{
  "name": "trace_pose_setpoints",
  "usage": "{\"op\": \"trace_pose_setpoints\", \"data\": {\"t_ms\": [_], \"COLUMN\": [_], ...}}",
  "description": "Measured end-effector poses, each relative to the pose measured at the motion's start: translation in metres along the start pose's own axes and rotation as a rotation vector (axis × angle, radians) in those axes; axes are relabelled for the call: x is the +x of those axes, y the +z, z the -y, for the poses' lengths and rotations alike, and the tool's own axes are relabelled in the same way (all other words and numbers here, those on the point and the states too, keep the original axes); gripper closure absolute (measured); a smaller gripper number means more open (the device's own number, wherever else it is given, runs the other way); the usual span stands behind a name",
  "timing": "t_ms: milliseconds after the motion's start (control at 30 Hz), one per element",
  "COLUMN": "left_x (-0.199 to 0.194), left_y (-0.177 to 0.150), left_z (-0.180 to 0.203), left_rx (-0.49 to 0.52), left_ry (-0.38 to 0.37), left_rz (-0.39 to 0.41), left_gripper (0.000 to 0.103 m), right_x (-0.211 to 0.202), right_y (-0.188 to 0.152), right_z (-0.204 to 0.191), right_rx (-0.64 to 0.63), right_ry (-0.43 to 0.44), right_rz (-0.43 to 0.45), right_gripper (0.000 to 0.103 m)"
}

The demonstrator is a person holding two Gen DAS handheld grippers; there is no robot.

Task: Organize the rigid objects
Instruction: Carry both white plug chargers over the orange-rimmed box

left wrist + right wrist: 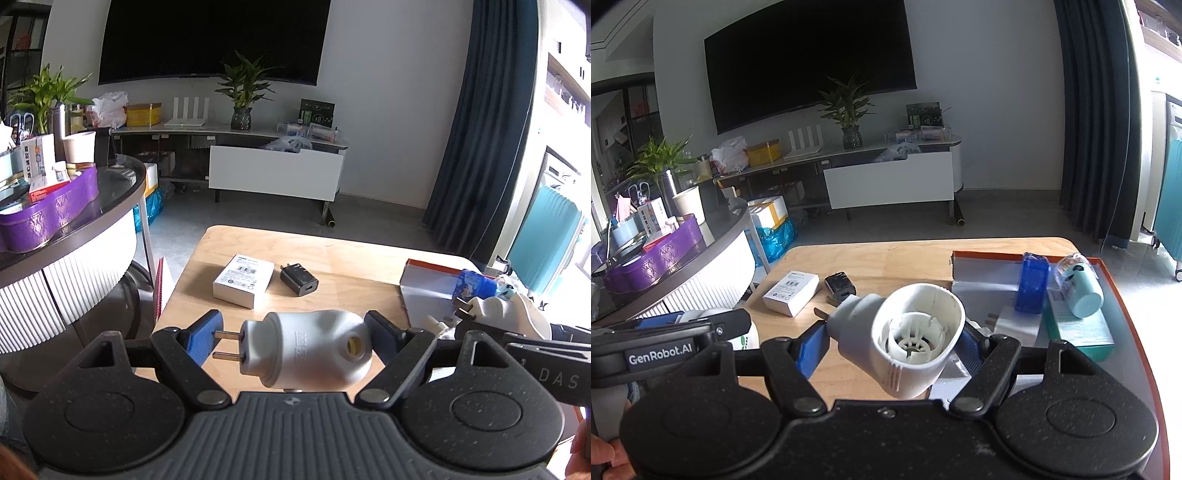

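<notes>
My left gripper [295,341] is shut on a white plug-in device [314,350], lying sideways with its two prongs touching the left blue pad, above the wooden table [332,266]. My right gripper [890,341] is shut on a second white plug-in device [908,339], its open round end facing the camera. A white box [243,281] and a black charger [299,284] lie on the table ahead. A grey tray with an orange rim [982,266] sits to the right, holding a blue box [1031,282], a light-blue bottle [1080,288], a teal box [1078,328] and a white adapter [1015,317].
A round dark side table [118,184] with a purple tray of clutter stands to the left. A TV stand, plants and a wall TV are at the back. A dark curtain and a teal suitcase [1171,206] are at the right.
</notes>
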State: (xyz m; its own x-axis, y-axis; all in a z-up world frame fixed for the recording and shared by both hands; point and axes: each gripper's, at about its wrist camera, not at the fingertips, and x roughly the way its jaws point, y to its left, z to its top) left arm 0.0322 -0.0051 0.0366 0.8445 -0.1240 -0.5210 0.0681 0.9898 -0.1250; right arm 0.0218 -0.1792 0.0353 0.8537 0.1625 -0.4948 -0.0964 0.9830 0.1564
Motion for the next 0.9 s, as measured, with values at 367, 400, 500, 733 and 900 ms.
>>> {"op": "trace_pose_setpoints", "data": {"t_ms": [367,400,500,733,900], "left_x": [-0.012,-0.013,-0.016,-0.019,-0.02], "left_y": [-0.004,-0.005,-0.007,-0.009,-0.009], "left_z": [0.01,0.011,0.015,0.021,0.026], "left_rx": [0.014,0.016,0.025,0.039,0.043], "left_ry": [-0.02,-0.022,-0.028,-0.039,-0.052], "left_rz": [0.013,0.015,0.018,0.018,0.016], "left_gripper": [0.018,0.018,0.018,0.018,0.018], "right_x": [-0.02,-0.021,-0.025,-0.032,-0.038], "right_y": [-0.005,-0.005,-0.007,-0.01,-0.011], "right_z": [0.006,0.006,0.009,0.014,0.019], "right_rx": [0.003,0.003,0.008,0.015,0.021], "right_ry": [-0.012,-0.014,-0.014,-0.019,-0.03], "right_rz": [0.023,0.024,0.031,0.038,0.046], "right_gripper": [0.017,0.017,0.017,0.017,0.017]}}
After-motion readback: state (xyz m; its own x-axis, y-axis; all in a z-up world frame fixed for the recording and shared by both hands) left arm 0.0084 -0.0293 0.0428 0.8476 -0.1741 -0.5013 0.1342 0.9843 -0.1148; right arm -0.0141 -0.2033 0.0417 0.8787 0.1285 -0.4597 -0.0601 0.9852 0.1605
